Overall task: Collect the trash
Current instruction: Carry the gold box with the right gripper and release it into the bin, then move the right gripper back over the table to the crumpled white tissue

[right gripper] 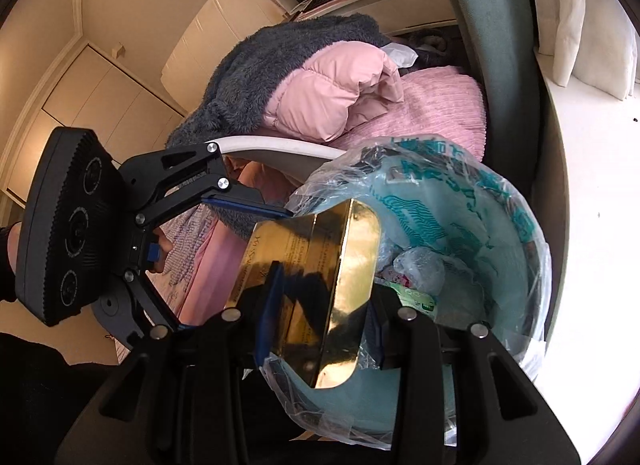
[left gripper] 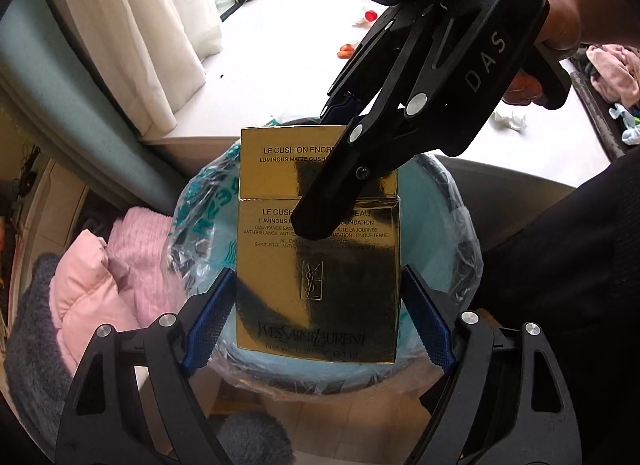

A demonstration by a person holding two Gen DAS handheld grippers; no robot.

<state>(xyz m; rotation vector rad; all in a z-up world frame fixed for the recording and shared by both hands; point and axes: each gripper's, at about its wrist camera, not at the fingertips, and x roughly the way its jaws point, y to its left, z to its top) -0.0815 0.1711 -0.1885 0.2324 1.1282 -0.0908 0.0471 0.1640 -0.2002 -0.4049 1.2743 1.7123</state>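
Observation:
A shiny gold cosmetics box [left gripper: 318, 265] hangs over a light blue trash bin [left gripper: 432, 217] lined with a clear plastic bag. My left gripper [left gripper: 318, 301] is shut on the box's lower sides with its blue pads. My right gripper [left gripper: 320, 169] comes in from the upper right and is shut on the box's top flap. In the right wrist view the gold box [right gripper: 340, 285] sits between my right gripper's [right gripper: 326, 313] blue pads, above the bin [right gripper: 500, 265], which holds crumpled plastic and paper. The left gripper [right gripper: 240, 257] grips the box from the left.
A white table [left gripper: 280, 65] beyond the bin carries small scraps: red and orange bits [left gripper: 346, 49] and crumpled white tissue [left gripper: 510, 121]. Pink and grey bedding [left gripper: 100, 285] is piled left of the bin. Clothes [left gripper: 612, 73] lie at the far right. A curtain [left gripper: 140, 25] hangs at the window.

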